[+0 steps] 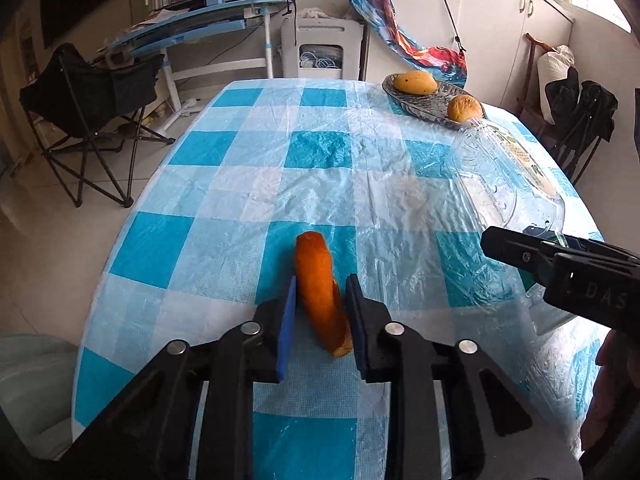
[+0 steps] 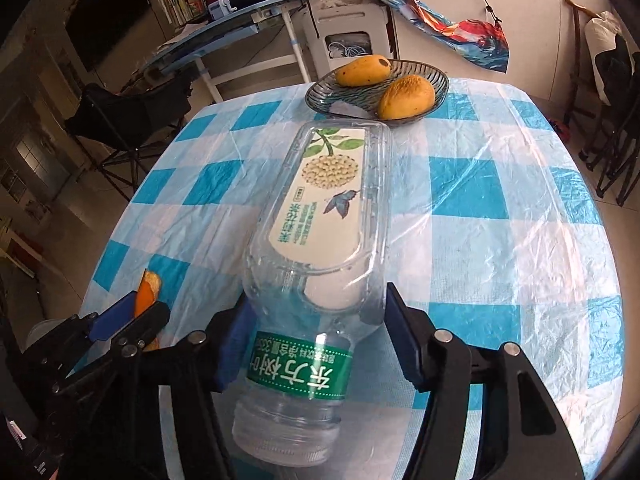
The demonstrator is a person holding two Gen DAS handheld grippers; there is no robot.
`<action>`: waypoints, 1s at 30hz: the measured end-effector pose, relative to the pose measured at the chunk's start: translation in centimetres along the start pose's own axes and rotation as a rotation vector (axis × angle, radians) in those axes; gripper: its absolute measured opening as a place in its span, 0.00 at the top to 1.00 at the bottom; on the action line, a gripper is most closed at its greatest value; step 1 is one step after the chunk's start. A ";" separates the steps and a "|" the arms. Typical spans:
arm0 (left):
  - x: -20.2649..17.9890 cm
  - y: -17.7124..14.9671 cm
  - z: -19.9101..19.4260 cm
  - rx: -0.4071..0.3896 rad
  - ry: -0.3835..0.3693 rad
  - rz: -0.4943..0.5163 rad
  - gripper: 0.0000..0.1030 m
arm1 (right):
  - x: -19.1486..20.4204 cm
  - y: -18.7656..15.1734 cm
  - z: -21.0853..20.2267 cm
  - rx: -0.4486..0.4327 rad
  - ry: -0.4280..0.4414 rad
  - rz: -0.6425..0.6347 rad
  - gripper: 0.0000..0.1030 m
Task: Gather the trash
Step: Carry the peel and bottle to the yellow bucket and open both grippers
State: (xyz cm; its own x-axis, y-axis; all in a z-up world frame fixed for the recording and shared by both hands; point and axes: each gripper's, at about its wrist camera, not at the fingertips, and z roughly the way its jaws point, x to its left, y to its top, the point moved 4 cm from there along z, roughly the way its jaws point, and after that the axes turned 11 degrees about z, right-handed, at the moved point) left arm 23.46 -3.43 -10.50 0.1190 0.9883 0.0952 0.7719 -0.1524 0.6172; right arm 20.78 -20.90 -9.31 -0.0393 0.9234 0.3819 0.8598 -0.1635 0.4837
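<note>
From the left wrist, the peel [image 1: 320, 292] is a curved orange strip standing on its edge on the table [image 1: 248, 184], its long axis running away from the camera, the far tip toward the bowl [image 1: 434, 100] and the near, paler end low between the fingers. The left gripper [image 1: 322, 316] is clenched on the peel: the right pad lies against its side and the blue left pad is close on the other flank, with the far half of the strip sticking out past the fingertips. Nearer than the bowl and to the right lies the bottle [image 1: 504, 172], clear plastic, its base almost touching the bowl's rim; the right gripper [image 1: 520, 252] comes in from the right edge at the bottle's near end, and from here I cannot tell how its jaws stand. From the right wrist, the bottle [image 2: 320, 240] lies tilted with its long axis straight ahead, base just short of the bowl [image 2: 376, 92] with two mangoes in it, cap end nearest the camera and hanging below the fingers. The right gripper [image 2: 316, 332] grasps the bottle at its shoulder, above the green label, a blue pad pressed against each side. Well to the left of the bowl and nearer the camera, the left gripper [image 2: 132, 320] shows, with the peel [image 2: 146, 292] poking up orange between its fingers.
</note>
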 end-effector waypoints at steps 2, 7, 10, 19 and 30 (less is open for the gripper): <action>0.6 -0.6 -0.7 0.007 -0.034 -0.023 0.85 | -0.1 -1.2 -1.0 0.008 0.055 0.036 0.41; 2.6 -2.8 -3.9 -0.026 -0.070 -0.101 0.86 | 0.6 -4.5 -3.9 0.011 0.196 0.095 0.41; 3.6 -3.8 -6.3 -0.067 -0.084 -0.136 0.86 | 1.4 -6.7 -5.5 0.013 0.243 0.096 0.41; 5.2 -7.5 -11.8 -0.148 -0.107 -0.185 0.86 | 3.7 -13.0 -9.0 0.038 0.307 0.034 0.41; 3.8 -11.7 -15.8 -0.165 -0.146 -0.156 0.86 | 4.3 -20.3 -10.1 0.129 0.265 -0.042 0.41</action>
State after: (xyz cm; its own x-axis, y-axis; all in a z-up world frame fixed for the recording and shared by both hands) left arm 4.96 2.09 -5.01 0.1047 0.9876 -0.1173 0.6772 0.0156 0.7356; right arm -1.99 -17.11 -9.49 -0.1935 0.8025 0.5644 0.9115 -0.0657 0.4060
